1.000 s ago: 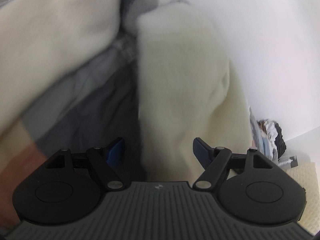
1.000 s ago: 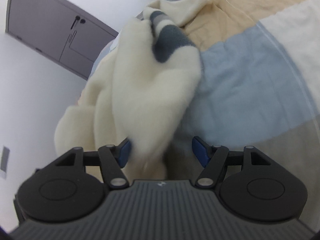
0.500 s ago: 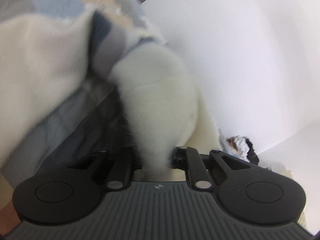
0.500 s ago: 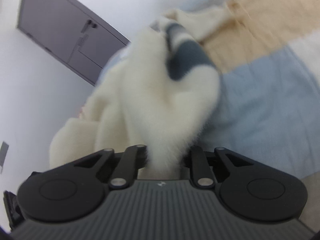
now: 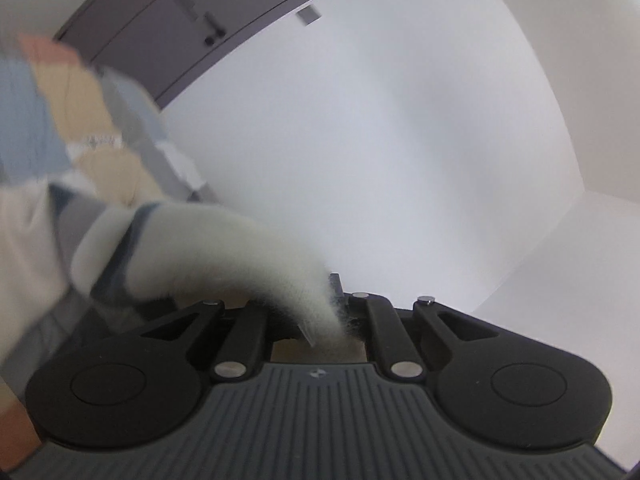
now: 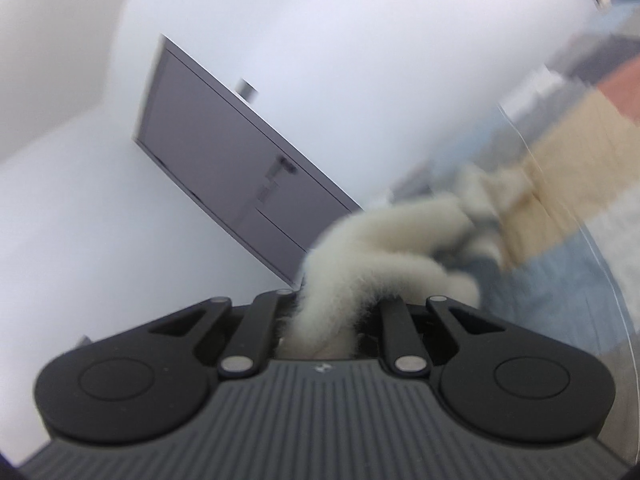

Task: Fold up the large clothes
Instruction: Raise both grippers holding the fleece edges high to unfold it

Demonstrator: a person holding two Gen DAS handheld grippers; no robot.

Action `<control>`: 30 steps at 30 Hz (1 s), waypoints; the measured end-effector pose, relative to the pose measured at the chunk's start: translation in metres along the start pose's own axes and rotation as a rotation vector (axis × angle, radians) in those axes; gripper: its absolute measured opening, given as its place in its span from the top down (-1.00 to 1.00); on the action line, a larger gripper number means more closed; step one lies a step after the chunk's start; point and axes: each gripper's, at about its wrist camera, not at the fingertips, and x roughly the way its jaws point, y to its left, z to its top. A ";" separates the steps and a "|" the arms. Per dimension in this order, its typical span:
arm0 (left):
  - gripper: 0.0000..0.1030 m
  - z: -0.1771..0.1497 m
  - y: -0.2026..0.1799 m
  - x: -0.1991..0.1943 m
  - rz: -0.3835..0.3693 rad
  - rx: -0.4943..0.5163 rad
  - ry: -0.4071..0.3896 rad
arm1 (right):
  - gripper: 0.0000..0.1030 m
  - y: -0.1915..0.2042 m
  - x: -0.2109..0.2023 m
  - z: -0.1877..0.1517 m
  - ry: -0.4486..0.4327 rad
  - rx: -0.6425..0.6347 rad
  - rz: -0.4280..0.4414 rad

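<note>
Wall: we see a plain white wall [image 5: 400, 140] filling most of both views.
Door: we've got a grey door [image 6: 224, 168] with a dark handle [image 6: 285, 165], tilted in the right view; in the left view it sits top left [image 5: 160, 28].
Wall plate: 1 small grey plate [image 5: 309, 15] on the wall beside the door.
Patchwork cover: blurred blue, tan and pink patches [image 6: 560, 184], the same cover at left [image 5: 24, 120].
</note>
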 end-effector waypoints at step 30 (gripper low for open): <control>0.81 0.195 -0.292 -0.028 -0.163 0.379 -0.172 | 0.68 0.256 -0.059 0.233 -0.257 -0.397 0.093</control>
